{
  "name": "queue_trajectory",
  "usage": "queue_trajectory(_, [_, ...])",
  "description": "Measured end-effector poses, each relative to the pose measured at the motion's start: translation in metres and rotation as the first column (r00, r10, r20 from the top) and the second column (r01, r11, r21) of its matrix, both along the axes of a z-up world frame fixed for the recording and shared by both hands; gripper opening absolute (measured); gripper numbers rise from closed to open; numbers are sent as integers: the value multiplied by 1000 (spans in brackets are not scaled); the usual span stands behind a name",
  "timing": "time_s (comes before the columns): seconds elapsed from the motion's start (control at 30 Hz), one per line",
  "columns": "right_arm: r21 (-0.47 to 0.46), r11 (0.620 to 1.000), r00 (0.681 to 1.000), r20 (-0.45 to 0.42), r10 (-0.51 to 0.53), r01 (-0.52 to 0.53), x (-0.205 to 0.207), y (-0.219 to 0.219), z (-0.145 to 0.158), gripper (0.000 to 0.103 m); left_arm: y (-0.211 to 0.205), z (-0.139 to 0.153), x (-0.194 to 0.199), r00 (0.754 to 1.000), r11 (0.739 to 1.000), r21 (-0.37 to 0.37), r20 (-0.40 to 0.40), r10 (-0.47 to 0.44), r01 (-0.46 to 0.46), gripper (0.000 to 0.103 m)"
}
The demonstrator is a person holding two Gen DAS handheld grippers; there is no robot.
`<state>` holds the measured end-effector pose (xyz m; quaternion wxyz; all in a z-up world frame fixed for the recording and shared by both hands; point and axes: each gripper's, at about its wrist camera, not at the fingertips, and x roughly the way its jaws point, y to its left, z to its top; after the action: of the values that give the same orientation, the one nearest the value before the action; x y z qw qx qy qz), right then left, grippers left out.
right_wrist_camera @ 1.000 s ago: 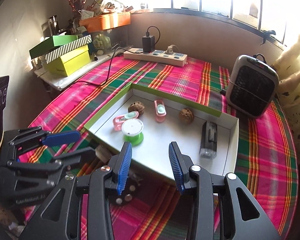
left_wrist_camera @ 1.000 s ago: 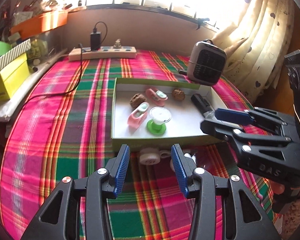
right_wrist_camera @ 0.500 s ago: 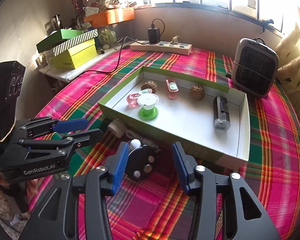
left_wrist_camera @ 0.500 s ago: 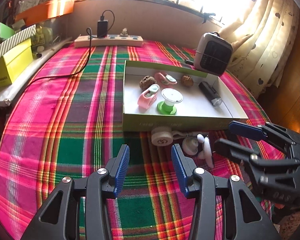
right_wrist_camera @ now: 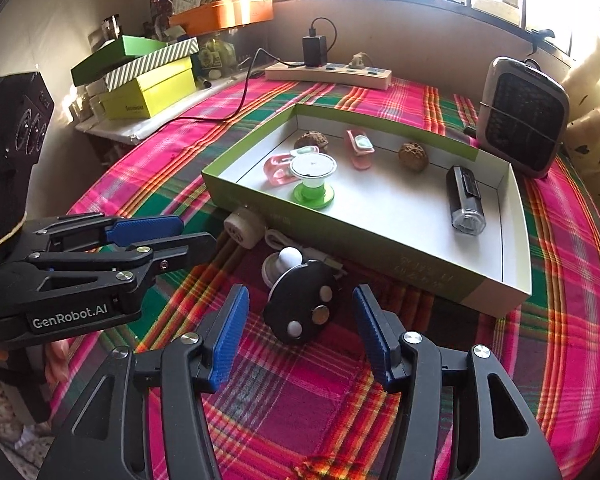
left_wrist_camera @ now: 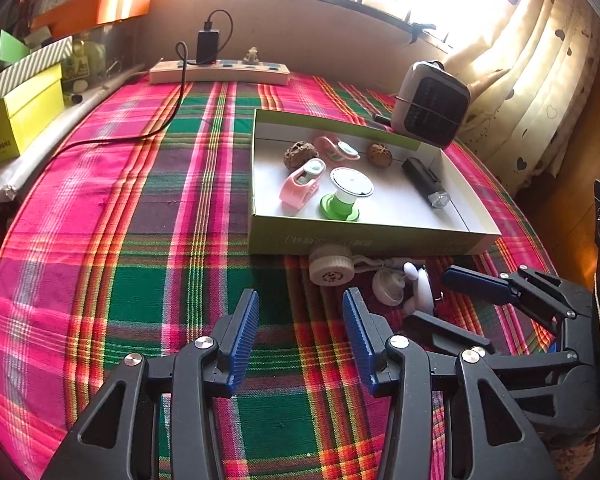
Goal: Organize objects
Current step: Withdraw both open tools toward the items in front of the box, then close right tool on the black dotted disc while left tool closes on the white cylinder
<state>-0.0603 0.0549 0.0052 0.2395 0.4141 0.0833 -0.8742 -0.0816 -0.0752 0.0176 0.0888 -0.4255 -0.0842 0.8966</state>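
**Right wrist view: fingers parted around black disc, no contact**

Right gripper (right_wrist_camera: 298, 330) has just been opening; its blue fingers (right_wrist_camera: 228, 336) stand well apart with the black round device (right_wrist_camera: 300, 306) lying between them on the plaid-covered counter (right_wrist_camera: 560, 320). Pads do not touch the device on either side. The device shows three small buttons on its face and a white knob at its far edge. Beside it lie a white round plug (right_wrist_camera: 244, 228) and a cable.

Left gripper (left_wrist_camera: 300, 332): fingers moderately open, holding nothing, over bare cloth just in front of the box.

The shallow green box (right_wrist_camera: 496, 300) sits just beyond the device. Inside it: two walnuts (right_wrist_camera: 413, 156), two pink clips (right_wrist_camera: 359, 148), a green-and-white spool (right_wrist_camera: 313, 178), a black flashlight (right_wrist_camera: 465, 200).
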Motion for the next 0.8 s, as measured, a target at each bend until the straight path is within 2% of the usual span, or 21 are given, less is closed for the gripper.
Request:
queue_trajectory(0.4, [67, 997, 1000, 9, -26, 25, -8, -5, -12, 55, -2, -4, -7, 1000, 1000, 21, 17, -16, 16, 42])
queue_trajectory(0.63, [55, 997, 998, 17, -54, 53, -9, 3, -12, 54, -1, -2, -10, 999, 998, 52, 10, -37, 36, 42])
queue_trajectory(0.8, [51, 996, 998, 11, -70, 69, -8, 5, -12, 44, 3, -1, -13, 999, 998, 49, 12, -46, 45, 42])
